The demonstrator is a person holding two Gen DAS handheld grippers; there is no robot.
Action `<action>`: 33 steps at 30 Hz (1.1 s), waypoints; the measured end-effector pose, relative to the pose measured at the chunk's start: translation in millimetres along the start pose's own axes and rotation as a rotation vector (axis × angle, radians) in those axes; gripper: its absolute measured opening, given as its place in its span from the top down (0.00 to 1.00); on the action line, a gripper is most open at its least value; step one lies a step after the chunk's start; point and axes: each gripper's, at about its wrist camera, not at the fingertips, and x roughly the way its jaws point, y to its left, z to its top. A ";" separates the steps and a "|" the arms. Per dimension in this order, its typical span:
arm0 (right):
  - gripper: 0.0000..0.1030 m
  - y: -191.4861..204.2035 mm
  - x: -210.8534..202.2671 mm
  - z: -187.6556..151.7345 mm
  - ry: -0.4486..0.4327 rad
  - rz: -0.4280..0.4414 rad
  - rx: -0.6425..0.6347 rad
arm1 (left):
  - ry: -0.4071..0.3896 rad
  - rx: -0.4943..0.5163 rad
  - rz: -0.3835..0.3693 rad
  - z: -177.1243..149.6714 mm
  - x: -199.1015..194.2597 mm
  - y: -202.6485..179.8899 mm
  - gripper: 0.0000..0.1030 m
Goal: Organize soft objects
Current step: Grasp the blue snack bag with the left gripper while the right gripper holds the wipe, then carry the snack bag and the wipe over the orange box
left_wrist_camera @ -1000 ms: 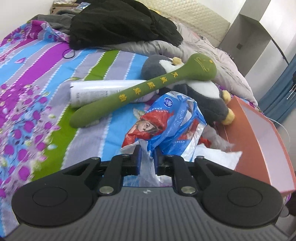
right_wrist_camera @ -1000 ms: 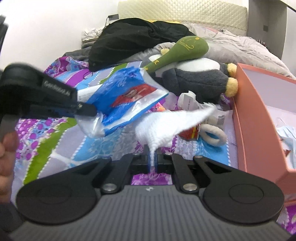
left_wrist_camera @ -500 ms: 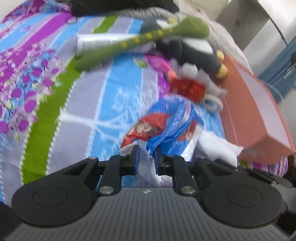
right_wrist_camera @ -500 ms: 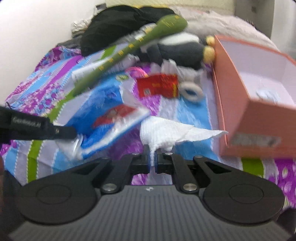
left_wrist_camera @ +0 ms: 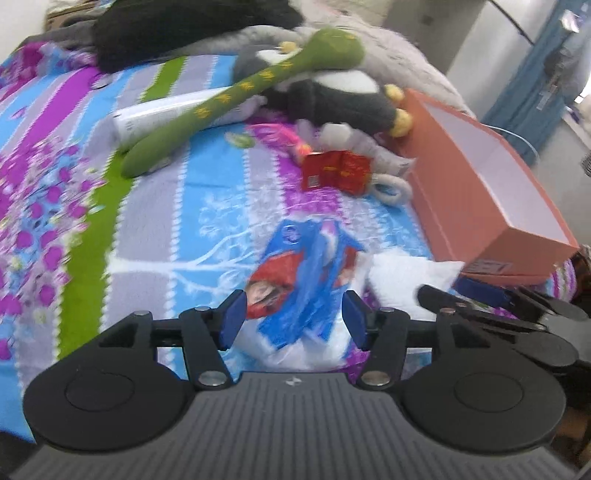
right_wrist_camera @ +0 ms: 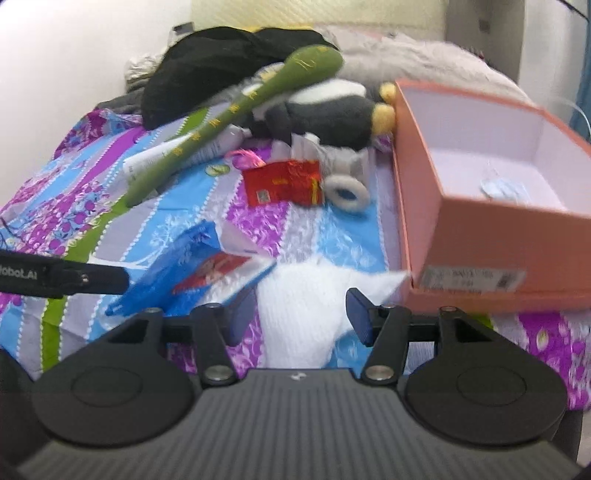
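On striped bedspread (left_wrist_camera: 155, 206), near orange cardboard box (right_wrist_camera: 480, 236): left gripper (left_wrist_camera: 293, 319) jaws opening, crumpled blue plastic bag (left_wrist_camera: 303, 280) between, seemingly released. Right gripper (right_wrist_camera: 301, 317) jaws opening over white knitted cloth (right_wrist_camera: 306, 306). Step: set-down. Next: regrasp, move items boxward.

A bedroom in a home. A bed with a striped floral blanket (left_wrist_camera: 155, 229) and padded headboard (right_wrist_camera: 314, 14) fills the view. Plush toys (right_wrist_camera: 325, 107) and dark clothes (right_wrist_camera: 221, 59) lie on it
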 end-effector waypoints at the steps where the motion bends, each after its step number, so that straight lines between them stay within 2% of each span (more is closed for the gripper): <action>1: 0.44 0.7 4.3 -0.8 -0.005 -0.005 -0.015 | -0.002 0.011 -0.013 1.7 3.1 -2.6 0.39; 6: 0.44 0.1 33.0 -7.7 0.062 -0.020 -0.051 | 0.025 0.074 -0.019 7.2 30.9 -16.2 0.39; 11: 0.42 -0.3 49.9 -18.4 0.103 0.011 -0.066 | 0.036 0.107 0.029 9.7 53.3 -20.8 0.41; 15: 0.43 -0.8 51.5 -22.9 0.096 0.015 -0.077 | 0.055 0.100 0.049 8.0 65.7 -19.5 0.57; 17: 0.49 0.8 50.8 -23.5 0.093 0.003 -0.098 | 0.060 0.095 0.058 6.2 69.0 -18.1 0.65; 18: 0.52 0.7 50.0 -23.5 0.092 -0.005 -0.104 | 0.061 0.086 0.057 5.5 70.1 -17.2 0.73; 19: 0.60 0.1 49.4 -22.8 0.091 -0.013 -0.105 | 0.062 0.078 0.058 4.9 70.9 -17.0 0.80; 20: 0.74 -0.8 48.4 -21.7 0.089 -0.023 -0.106 | 0.058 0.072 0.062 4.3 70.6 -16.9 0.83; 22: 0.84 -4.2 46.1 -18.6 0.089 -0.026 -0.093 | 0.045 0.065 0.064 3.7 67.8 -17.6 0.88; 25: 0.86 -7.5 39.7 -13.6 0.082 -0.035 -0.079 | 0.039 0.040 0.071 5.1 60.5 -19.0 0.91; 33: 0.86 -5.4 7.2 7.5 0.035 -0.018 -0.065 | -0.031 -0.002 0.055 13.4 22.4 -24.4 0.92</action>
